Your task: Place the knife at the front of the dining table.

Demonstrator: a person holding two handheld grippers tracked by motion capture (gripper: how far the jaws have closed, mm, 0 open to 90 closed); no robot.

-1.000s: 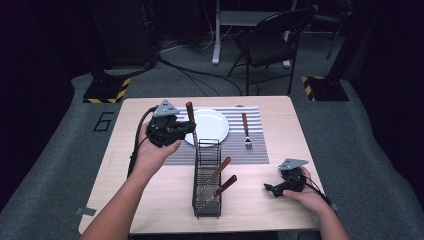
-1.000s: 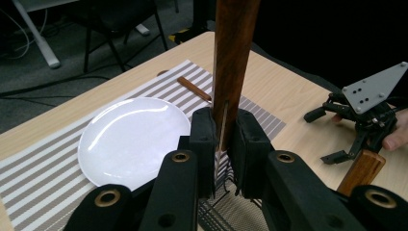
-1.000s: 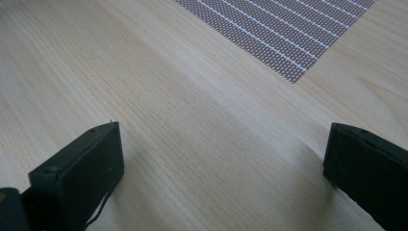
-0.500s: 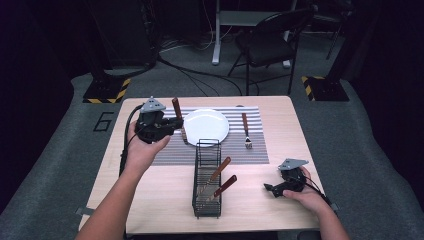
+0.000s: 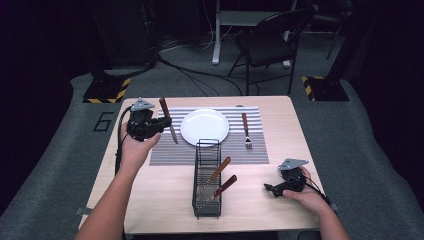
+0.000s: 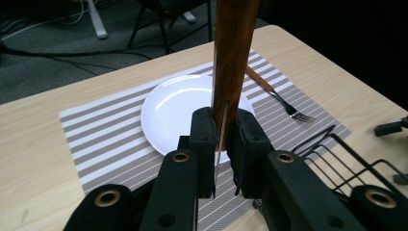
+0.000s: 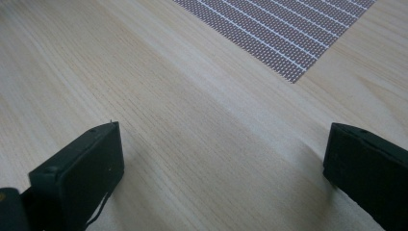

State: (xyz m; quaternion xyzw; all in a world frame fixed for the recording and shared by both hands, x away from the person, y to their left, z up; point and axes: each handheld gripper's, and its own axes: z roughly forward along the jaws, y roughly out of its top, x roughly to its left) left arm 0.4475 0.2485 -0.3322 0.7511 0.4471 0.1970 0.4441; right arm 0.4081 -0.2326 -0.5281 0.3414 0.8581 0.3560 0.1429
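High view: left tongs (image 5: pixel 162 122) pinching knife (image 5: pixel 168 121) over placemat (image 5: pixel 165 154) left edge; right tongs (image 5: pixel 268 189) spread.

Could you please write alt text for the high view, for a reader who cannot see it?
The left claw holds a wooden-handled knife over the striped placemat, left of a white plate. A fork lies right of the plate, and the right claw rests on the table.

Floor (image 5: pixel 370 150): grey carpet, cables
Furniture: black chair (image 5: pixel 267 45), wooden table (image 5: pixel 165 200)
Light: dark surroundings, table lit
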